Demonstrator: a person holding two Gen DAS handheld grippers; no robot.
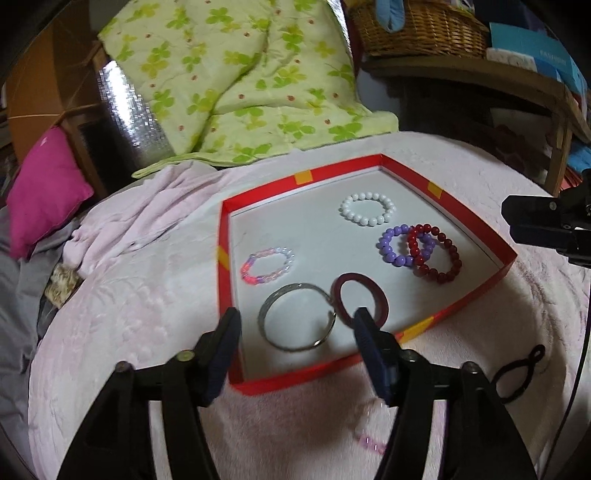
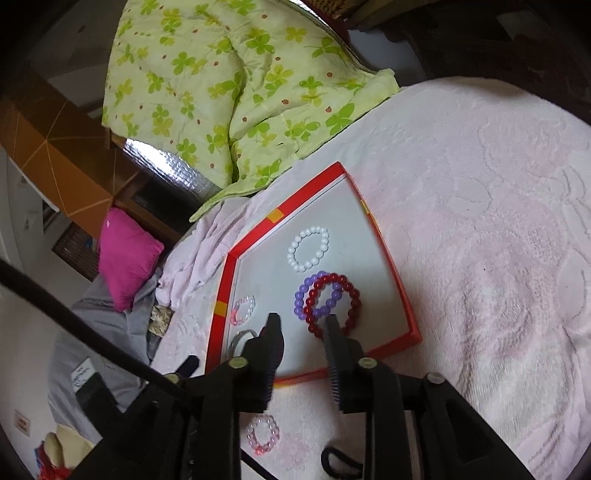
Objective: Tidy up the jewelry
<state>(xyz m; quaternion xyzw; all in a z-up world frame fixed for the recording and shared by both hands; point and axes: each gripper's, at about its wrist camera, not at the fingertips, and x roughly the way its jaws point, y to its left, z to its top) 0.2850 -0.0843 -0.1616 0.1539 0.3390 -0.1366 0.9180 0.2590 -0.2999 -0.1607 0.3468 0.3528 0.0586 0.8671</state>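
A red-walled tray (image 1: 340, 173) with a white floor lies on the pink bed cover. In it lie a white bead bracelet (image 1: 367, 209), a purple bead bracelet (image 1: 397, 245) overlapped by a dark red bead bracelet (image 1: 436, 254), a pink-clear bead bracelet (image 1: 267, 265), a silver bangle (image 1: 297, 321) and a maroon bangle (image 1: 360, 304). My left gripper (image 1: 295, 325) is open and empty above the silver bangle. My right gripper (image 2: 301, 321) is open and empty over the tray (image 2: 310, 181), just short of the red bracelet (image 2: 334, 302).
A pink bead bracelet (image 2: 263, 434) and a black hair tie (image 1: 517, 373) lie on the cover in front of the tray. A green clover quilt (image 1: 236, 74) lies behind, a magenta pillow (image 1: 44, 188) at left, a wicker basket (image 1: 417, 29) on a shelf.
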